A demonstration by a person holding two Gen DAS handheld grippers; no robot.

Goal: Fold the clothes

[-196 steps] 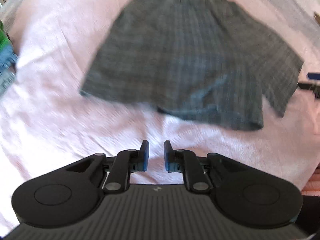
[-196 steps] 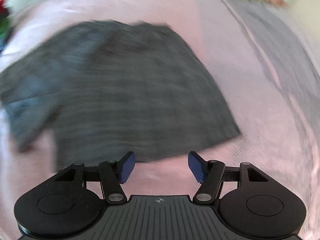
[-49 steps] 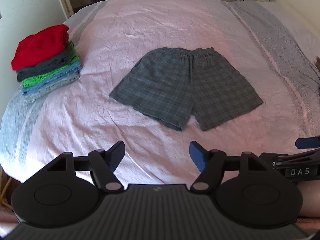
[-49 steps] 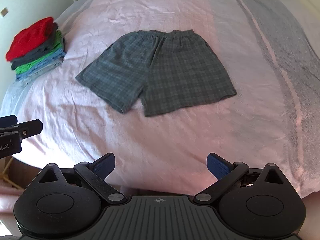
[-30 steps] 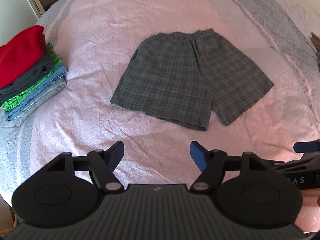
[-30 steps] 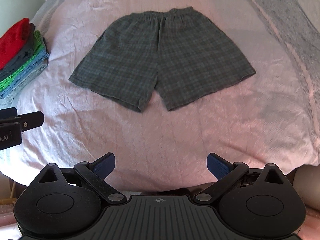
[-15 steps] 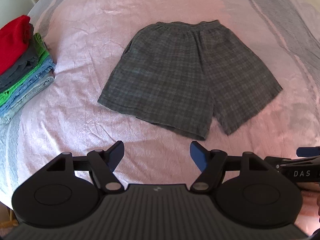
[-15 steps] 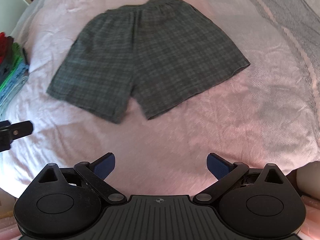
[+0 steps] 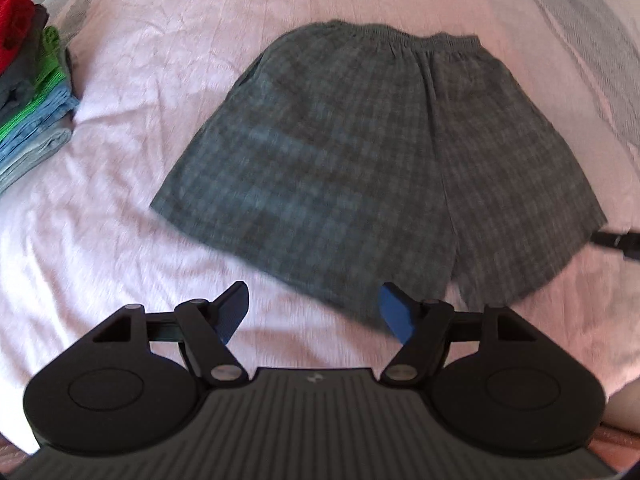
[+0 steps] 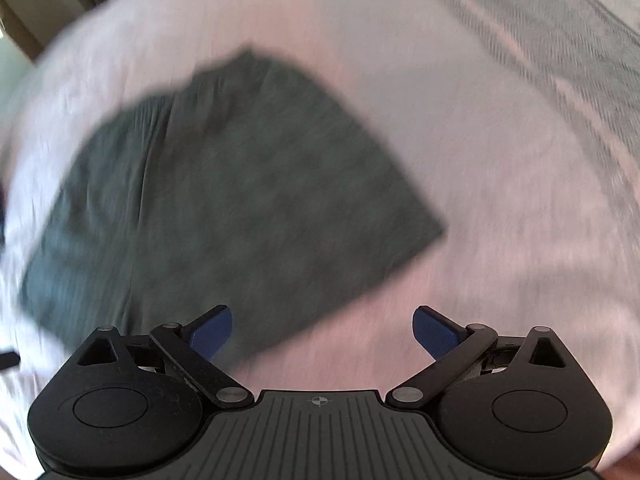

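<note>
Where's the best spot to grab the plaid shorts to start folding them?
Probably the hem corners of the plaid shorts, approached from the near side. They lie flat and spread, waistband far, leg openings toward both open claws: left claw by the left leg hem, right claw near the right leg's.

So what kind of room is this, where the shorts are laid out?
Most likely a bedroom: the plaid shorts lie flat on a bed's pink cover, with a stack of folded clothes at its edge.
</note>
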